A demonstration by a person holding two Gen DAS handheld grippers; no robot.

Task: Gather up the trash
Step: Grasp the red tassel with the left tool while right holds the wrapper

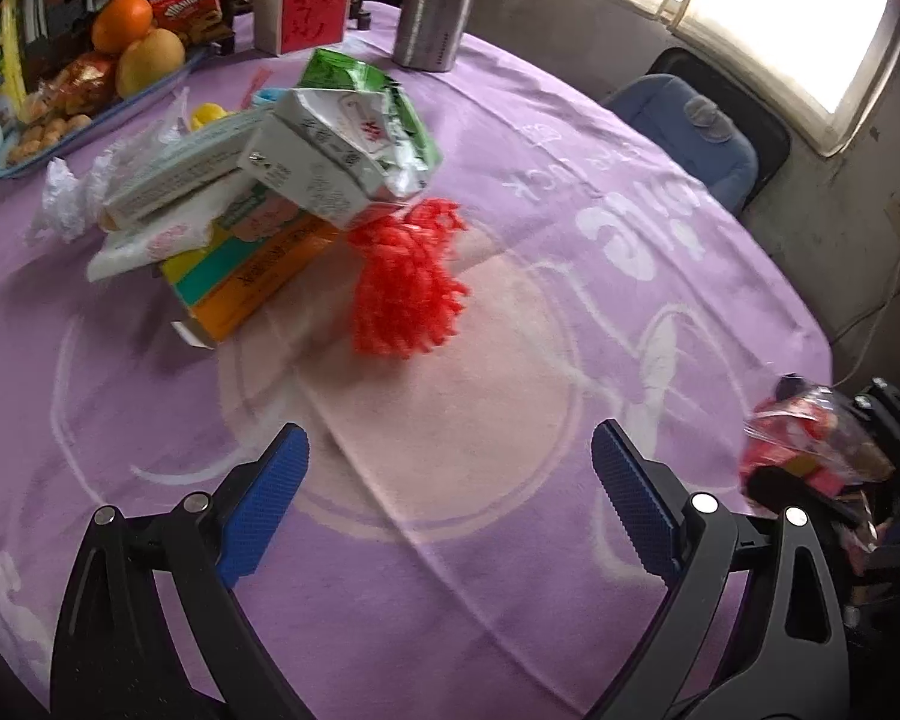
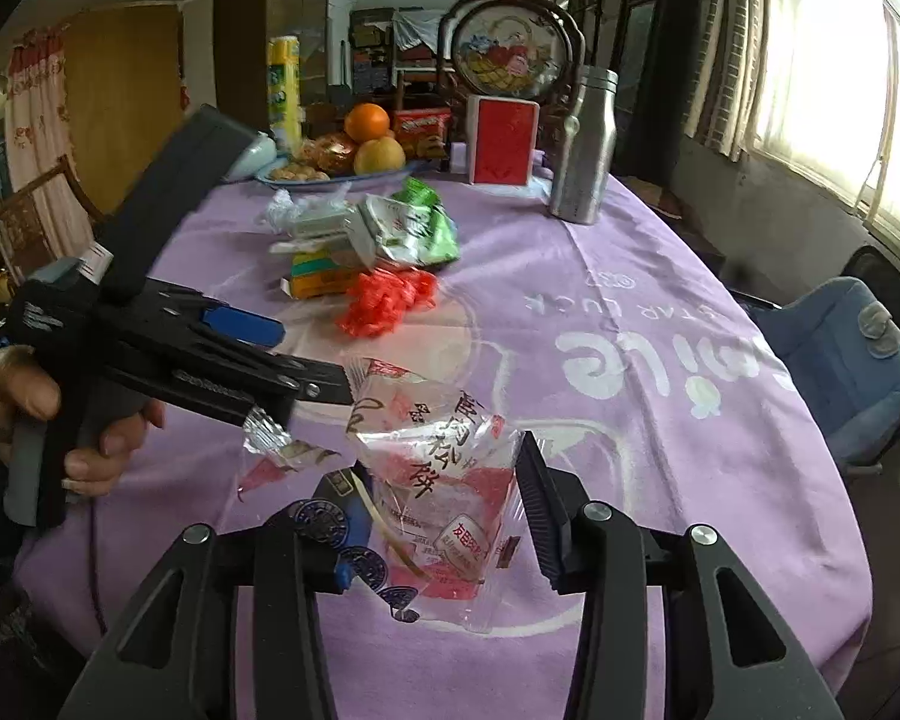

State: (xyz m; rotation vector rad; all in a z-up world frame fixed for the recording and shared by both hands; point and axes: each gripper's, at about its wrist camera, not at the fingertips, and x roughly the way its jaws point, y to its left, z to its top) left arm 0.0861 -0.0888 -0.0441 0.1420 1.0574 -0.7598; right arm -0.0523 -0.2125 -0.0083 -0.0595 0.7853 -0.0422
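Two grippers are over a round table [image 2: 660, 420] with a purple cloth that has white letters and a big pale ring on it. Bright windows fill the right side of the room, and a blue chair [image 2: 852, 360] stands by the table's edge below them. Dark cupboards and a round picture stand at the far end.

At the back of the table sit a silver bottle [image 2: 585, 150], a red box [image 2: 503, 141] standing up, and a blue tray of fruit [image 1: 99, 99] with an orange [image 2: 366, 122] on top.

Near the middle is a heap of trash. A crushed white carton [image 1: 324, 162] lies tilted on top, its long side running from the upper left down to the lower right in the left wrist view. A green wrapper [image 1: 384, 96] lies behind it. A yellow and orange box [image 1: 252, 282] lies flat underneath, with its long side pointing toward the camera's left. A red frilly bundle [image 1: 411, 288] touches the heap on the near side. Crumpled clear plastic [image 1: 63, 192] lies at the heap's left.

The left gripper [image 1: 450, 498] hovers over the pale ring with its blue jaws spread wide and nothing between them.

The right gripper [image 2: 444, 516] is near the table's edge. Its jaws are pinching a clear bag with red print [image 2: 438, 480]. The bag stands up between the fingers, its long side pointing away toward the heap. A torn bit of it reaches the tip of the left gripper in the right wrist view.
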